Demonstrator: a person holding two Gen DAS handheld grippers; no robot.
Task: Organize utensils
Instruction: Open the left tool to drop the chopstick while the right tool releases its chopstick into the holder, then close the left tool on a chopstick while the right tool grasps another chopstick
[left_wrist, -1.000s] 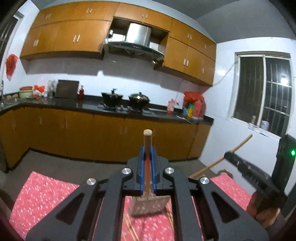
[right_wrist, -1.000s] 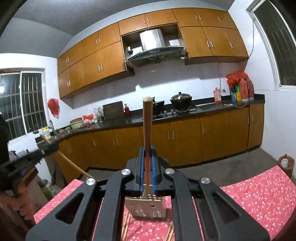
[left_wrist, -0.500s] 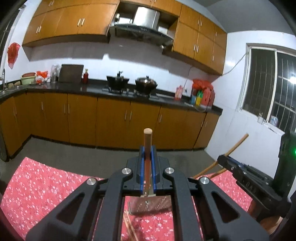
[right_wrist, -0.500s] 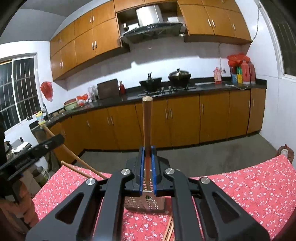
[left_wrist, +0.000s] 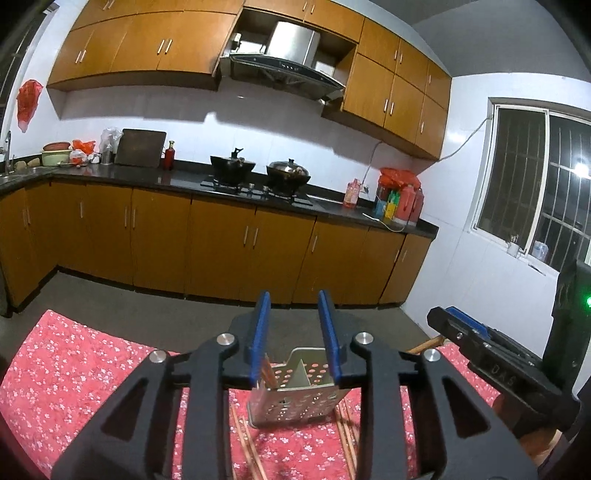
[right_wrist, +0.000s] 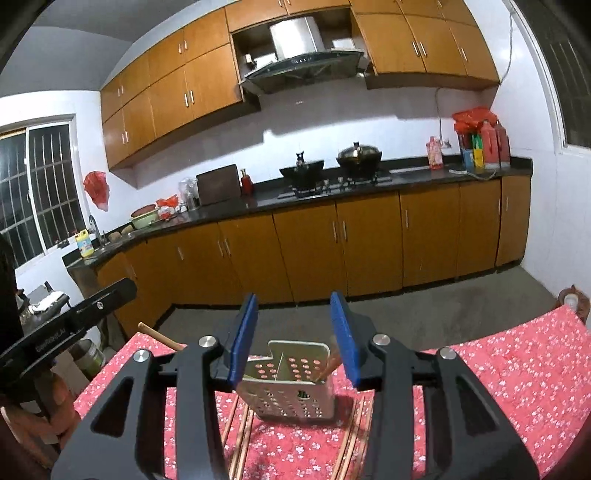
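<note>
A: What is the room like?

B: A kitchen with orange-brown cabinets (left_wrist: 221, 240), a black countertop (right_wrist: 369, 186) and a range hood (left_wrist: 284, 66). Two dark pots (left_wrist: 232, 168) sit on the stove. In front lies a table under a red floral tablecloth (left_wrist: 74, 376).

A: And the utensils?

B: One perforated metal utensil holder (left_wrist: 295, 395) stands on the cloth, split by a divider into two compartments. In the right wrist view, wooden chopsticks (right_wrist: 327, 367) lean in its right compartment; I cannot count them, as a blue pad covers their tops. Loose chopsticks (right_wrist: 240, 439) lie on the cloth on both sides of the holder: about three to its left and three or four to its right, partly cut off by the gripper bodies.

A: The grippers?

B: Two. The left gripper (left_wrist: 293, 328) has its jaws spread wide with nothing between them, and the holder shows through the gap. The right gripper (right_wrist: 295, 332) is likewise spread and empty, above the same holder.

A: Anything unclear?

B: At the left of the right wrist view, one wooden stick (right_wrist: 159, 336) pokes out over the table edge beside the other gripper's body; its far end is hidden. In the left wrist view, a wooden piece under the right gripper's body is mostly covered.
</note>
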